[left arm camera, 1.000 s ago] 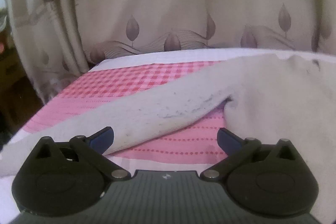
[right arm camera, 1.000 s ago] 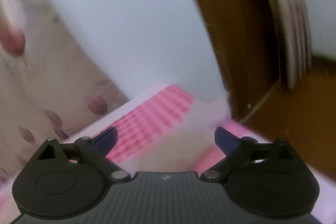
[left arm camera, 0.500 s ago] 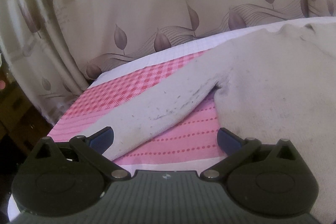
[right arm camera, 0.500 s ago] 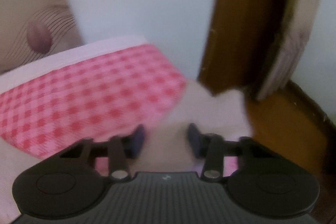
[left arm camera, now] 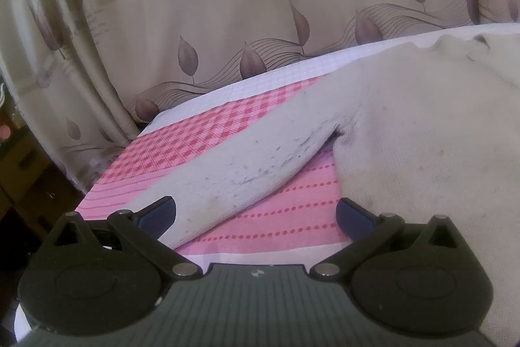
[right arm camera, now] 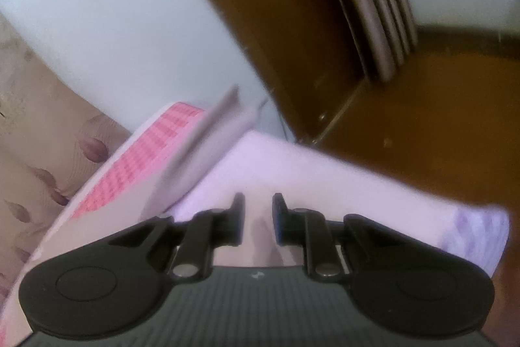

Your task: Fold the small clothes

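Note:
A cream knit sweater (left arm camera: 422,126) lies flat on a pink checked cloth (left arm camera: 182,148), its left sleeve (left arm camera: 247,171) stretched toward me. My left gripper (left arm camera: 256,213) is open, low over the cloth, with the sleeve cuff between its blue fingertips (left arm camera: 159,210). My right gripper (right arm camera: 258,213) has its jaws nearly closed on a fold of cream fabric, the other sleeve (right arm camera: 201,152), which rises taut from the jaws toward the upper left. The view is blurred.
A beige leaf-print curtain (left arm camera: 260,5) hangs behind the table. The cloth's white border (left arm camera: 260,80) marks the far edge. In the right wrist view a brown wooden door frame (right arm camera: 292,21) and a white wall (right arm camera: 113,21) stand beyond the table corner.
My right gripper closed on the sleeve and has swung, lifting it. My left gripper has drifted slightly closer to the left sleeve cuff and stayed open.

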A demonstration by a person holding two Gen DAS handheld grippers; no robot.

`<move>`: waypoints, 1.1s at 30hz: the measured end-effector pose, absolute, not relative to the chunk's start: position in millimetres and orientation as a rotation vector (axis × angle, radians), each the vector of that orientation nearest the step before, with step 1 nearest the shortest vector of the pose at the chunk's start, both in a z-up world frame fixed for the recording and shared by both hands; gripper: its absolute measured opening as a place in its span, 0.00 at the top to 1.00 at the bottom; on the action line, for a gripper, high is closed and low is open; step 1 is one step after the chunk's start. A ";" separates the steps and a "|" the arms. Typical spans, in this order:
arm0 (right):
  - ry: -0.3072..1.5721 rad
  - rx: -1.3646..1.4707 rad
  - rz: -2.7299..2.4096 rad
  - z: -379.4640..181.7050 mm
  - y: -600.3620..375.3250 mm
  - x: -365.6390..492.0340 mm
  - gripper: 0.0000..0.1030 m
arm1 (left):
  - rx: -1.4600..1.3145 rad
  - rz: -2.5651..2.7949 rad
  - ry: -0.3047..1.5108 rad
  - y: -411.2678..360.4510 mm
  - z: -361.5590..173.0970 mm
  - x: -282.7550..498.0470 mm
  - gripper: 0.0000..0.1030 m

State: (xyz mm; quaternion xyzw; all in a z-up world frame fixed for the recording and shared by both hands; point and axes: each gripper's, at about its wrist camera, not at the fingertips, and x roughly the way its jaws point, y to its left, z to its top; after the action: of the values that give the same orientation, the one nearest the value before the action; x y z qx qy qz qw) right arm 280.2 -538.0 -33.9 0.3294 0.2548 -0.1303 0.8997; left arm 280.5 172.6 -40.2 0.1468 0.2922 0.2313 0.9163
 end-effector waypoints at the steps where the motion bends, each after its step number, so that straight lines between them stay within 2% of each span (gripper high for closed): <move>1: 0.520 0.707 -0.263 -34.0 -541.1 274.8 0.82 | 0.302 0.477 0.602 172.6 -40.3 280.8 0.00; 2: 0.520 0.724 -0.266 -33.3 -544.0 275.4 0.80 | 0.302 0.478 0.604 172.6 -40.5 281.0 0.00; 5: 0.493 0.772 -0.221 -22.4 -548.6 293.9 0.59 | 0.303 0.481 0.605 172.0 -40.4 281.8 0.00; 7: 0.484 0.717 -0.220 -7.1 -534.5 316.9 0.11 | 0.310 0.486 0.604 171.8 -40.6 281.1 0.00; 8: 0.467 0.679 -0.224 -0.3 -526.4 329.2 0.06 | 0.315 0.488 0.603 171.1 -41.2 281.1 0.00; 10: 0.447 0.604 -0.234 11.9 -510.8 360.7 0.05 | 0.325 0.491 0.603 169.9 -42.0 281.2 0.00; 14: 0.578 0.452 -0.315 5.1 -495.9 435.5 0.07 | 0.329 0.494 0.602 169.0 -42.7 281.3 0.00; 15: 0.618 0.442 -0.312 -2.3 -496.6 445.5 0.33 | 0.326 0.494 0.602 169.3 -42.6 281.4 0.00; 16: 0.656 0.423 -0.326 -7.9 -496.1 450.0 0.75 | 0.323 0.493 0.603 169.4 -42.6 281.4 0.00; 17: 0.669 0.426 -0.342 -12.7 -498.7 447.4 0.79 | 0.319 0.491 0.604 169.9 -42.5 281.3 0.00; 26: 0.554 0.471 -0.442 -17.3 -544.8 272.4 0.80 | 0.305 0.486 0.602 171.5 -40.0 281.9 0.00; 29: 0.477 0.545 -0.200 -3.1 -516.9 211.0 0.77 | 0.309 0.486 0.596 170.7 -40.4 281.5 0.00; 30: 0.469 0.545 -0.072 1.7 -494.3 193.3 0.72 | 0.311 0.480 0.592 170.7 -40.4 280.5 0.00; 32: 0.449 0.462 0.103 8.9 -444.9 166.5 0.48 | 0.319 0.473 0.587 169.5 -40.8 279.8 0.00; 33: 0.442 0.409 0.199 10.0 -418.0 154.4 0.25 | 0.322 0.476 0.587 168.9 -41.2 279.8 0.00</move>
State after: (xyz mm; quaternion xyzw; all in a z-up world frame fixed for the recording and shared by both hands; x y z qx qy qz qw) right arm 154.4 -418.0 10.0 0.2011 0.2172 0.0981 0.9501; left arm 279.8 168.9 -41.2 0.1567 0.2851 0.2314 0.9168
